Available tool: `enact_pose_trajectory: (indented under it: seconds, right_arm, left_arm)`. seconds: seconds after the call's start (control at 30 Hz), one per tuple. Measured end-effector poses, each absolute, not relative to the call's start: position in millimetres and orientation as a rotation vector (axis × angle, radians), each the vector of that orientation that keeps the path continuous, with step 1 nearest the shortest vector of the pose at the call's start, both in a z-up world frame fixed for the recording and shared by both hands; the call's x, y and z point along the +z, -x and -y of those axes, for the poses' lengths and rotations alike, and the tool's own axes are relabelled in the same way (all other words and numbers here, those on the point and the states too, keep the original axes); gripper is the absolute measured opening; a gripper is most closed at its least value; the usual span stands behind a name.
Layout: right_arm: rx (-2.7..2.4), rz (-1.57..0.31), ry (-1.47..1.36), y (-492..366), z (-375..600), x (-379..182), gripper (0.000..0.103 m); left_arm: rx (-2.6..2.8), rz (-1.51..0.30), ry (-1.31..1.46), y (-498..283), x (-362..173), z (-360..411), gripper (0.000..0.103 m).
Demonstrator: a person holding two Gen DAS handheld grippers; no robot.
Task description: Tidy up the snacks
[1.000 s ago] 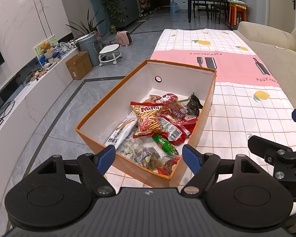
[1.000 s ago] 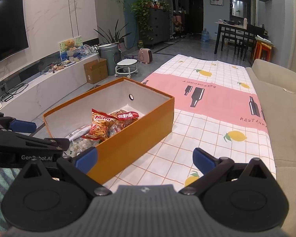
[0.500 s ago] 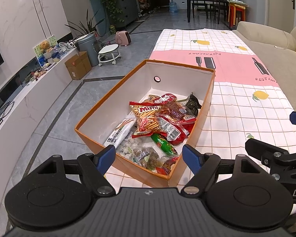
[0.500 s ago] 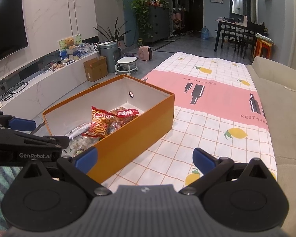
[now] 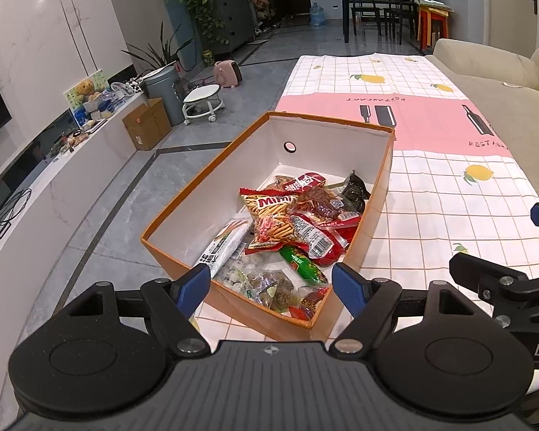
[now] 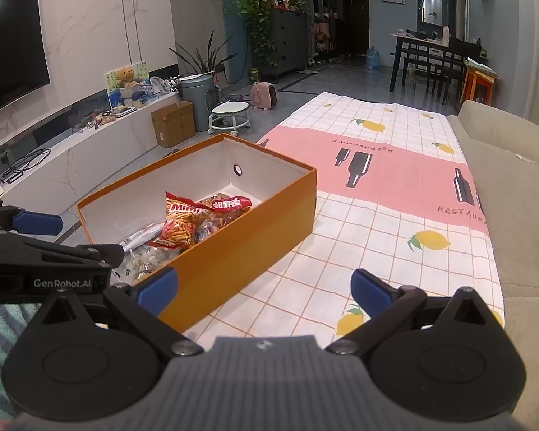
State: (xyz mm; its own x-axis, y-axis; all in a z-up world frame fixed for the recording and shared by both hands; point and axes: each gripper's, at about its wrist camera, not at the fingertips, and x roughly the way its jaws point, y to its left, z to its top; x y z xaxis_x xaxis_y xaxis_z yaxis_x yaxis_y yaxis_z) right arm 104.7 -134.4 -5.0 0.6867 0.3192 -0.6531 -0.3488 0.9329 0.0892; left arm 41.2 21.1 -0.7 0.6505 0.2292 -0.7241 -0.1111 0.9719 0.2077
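An orange box with a white inside stands on the left part of the tablecloth; it also shows in the right wrist view. Several snack packets lie in its near half, among them a red Mimi stick bag, a green packet and a white packet. My left gripper is open and empty, just above the box's near end. My right gripper is open and empty, over the cloth to the right of the box.
The checked tablecloth with lemons and a pink band covers the table. A beige sofa runs along its right. A white TV bench, a cardboard box and a stool stand on the floor at left.
Both grippers have drawn back and risen slightly, so the box sits a little further off. Both stay open. The snacks have not moved.
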Motion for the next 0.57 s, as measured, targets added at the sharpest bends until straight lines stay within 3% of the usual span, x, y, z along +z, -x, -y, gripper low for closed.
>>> enact_pose_trajectory:
  seconds: [0.57]
  right_arm:
    - [0.372, -0.737, 0.038, -105.4, 133.5, -5.8, 0.099]
  left_arm:
    - [0.178, -0.832, -0.134, -38.7, 0.7, -26.0, 0.090]
